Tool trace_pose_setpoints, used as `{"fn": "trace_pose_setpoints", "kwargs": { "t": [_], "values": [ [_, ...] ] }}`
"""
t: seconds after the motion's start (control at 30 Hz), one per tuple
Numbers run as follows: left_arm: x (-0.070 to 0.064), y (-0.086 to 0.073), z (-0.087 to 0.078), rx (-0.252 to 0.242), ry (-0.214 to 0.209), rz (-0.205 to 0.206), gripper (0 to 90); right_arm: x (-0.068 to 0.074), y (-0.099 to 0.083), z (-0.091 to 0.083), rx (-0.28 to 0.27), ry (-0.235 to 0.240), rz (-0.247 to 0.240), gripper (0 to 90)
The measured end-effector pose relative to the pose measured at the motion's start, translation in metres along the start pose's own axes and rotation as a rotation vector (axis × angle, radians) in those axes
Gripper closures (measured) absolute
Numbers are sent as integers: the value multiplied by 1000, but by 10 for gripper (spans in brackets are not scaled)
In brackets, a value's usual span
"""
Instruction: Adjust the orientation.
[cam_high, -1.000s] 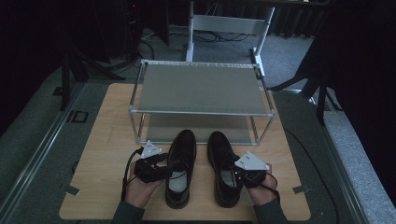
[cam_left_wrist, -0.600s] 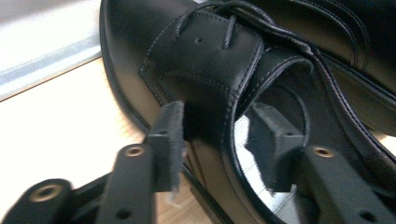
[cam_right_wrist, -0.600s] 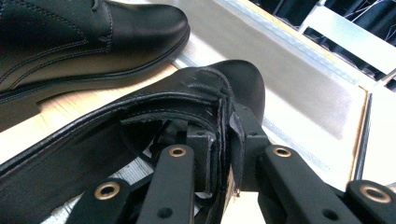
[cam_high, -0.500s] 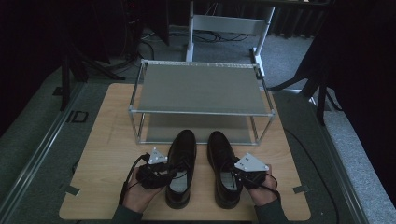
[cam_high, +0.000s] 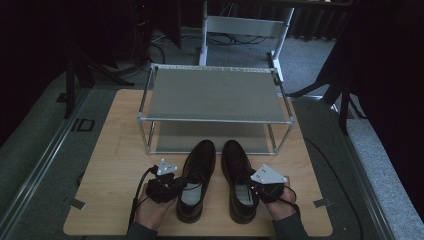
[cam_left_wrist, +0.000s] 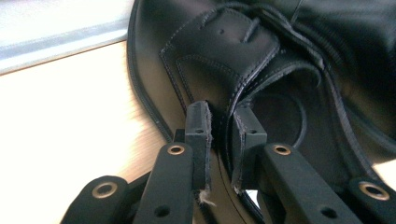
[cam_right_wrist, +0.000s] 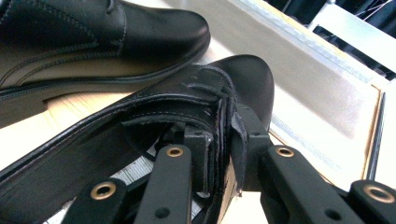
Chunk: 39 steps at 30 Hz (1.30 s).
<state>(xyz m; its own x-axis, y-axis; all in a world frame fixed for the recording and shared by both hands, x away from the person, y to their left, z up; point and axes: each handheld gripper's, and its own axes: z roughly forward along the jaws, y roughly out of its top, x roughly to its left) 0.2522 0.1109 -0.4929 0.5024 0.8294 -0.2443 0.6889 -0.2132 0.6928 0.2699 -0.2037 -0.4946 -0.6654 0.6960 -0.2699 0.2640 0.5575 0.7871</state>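
Two black shoes stand side by side, toes forward, on the desk (cam_high: 115, 150) just in front of the rack (cam_high: 215, 95), whose two shelves are bare. The left gripper (cam_high: 172, 186) has come in from the outer side of the left shoe (cam_high: 196, 180), and in the left gripper view its jaws are nearly together with the shoe's leather collar (cam_left_wrist: 224, 135) pinched between them, one jaw outside the wall and one inside the opening. The right gripper (cam_high: 254, 189) mirrors this on the right shoe (cam_high: 239, 180); in the right gripper view its jaws are clamped on the side wall (cam_right_wrist: 219, 140) of that shoe, which appears tipped up a little at the toe, though I cannot tell whether the sole is clear of the desk. Gripping the thin upper edge likely makes sense because the body of a shoe is too wide for these jaws, and the collar gives a firm tab to lift by. Taking one shoe in each gripper probably lets the pair go onto a shelf together, kept parallel.
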Motion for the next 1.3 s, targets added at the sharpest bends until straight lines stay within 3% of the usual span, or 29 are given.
{"fn": "trace_pose_setpoints", "kwargs": {
  "t": [0.07, 0.23, 0.37, 0.43, 0.57, 0.73, 0.83, 1.0, 1.13, 1.17, 1.23, 1.3],
  "values": [
    [-7, 2, 3, 5, -44, -28, 804, 0, 0, 0, 0, -2, -1, 778],
    [-33, -1, 13, -1, -66, -38, 790, -1, -2, -1, 9, -18, -2, 772],
    [-43, -2, 13, -37, -97, -68, 766, -3, -3, -4, 16, -10, -13, 773],
    [-47, -3, 14, -48, -96, -63, 759, -4, -4, -5, 18, -5, -14, 774],
    [-47, -5, 14, -53, -95, -75, 757, -9, -5, -11, 15, 17, 4, 777],
    [-49, -11, 14, -67, -99, -99, 753, -3, -7, -15, 18, 26, -16, 775],
    [-50, -11, 14, -72, -148, -136, 735, 1, -4, -14, 30, 14, -27, 774],
    [-50, -13, 15, -97, -191, -167, 703, 8, -1, -15, 33, 18, -26, 759],
    [-45, -14, 14, -93, -199, -132, 680, 12, -3, -17, 36, 24, -35, 745],
    [-43, -14, 14, -92, -205, -131, 623, 11, -4, -17, 37, 27, -25, 722],
    [-40, -15, 13, -86, -193, -118, 594, 9, -5, -17, 35, 39, -15, 699],
    [-37, -16, 12, -90, -213, -109, 552, 6, -6, -17, 32, 58, 3, 656]
  ]
}}
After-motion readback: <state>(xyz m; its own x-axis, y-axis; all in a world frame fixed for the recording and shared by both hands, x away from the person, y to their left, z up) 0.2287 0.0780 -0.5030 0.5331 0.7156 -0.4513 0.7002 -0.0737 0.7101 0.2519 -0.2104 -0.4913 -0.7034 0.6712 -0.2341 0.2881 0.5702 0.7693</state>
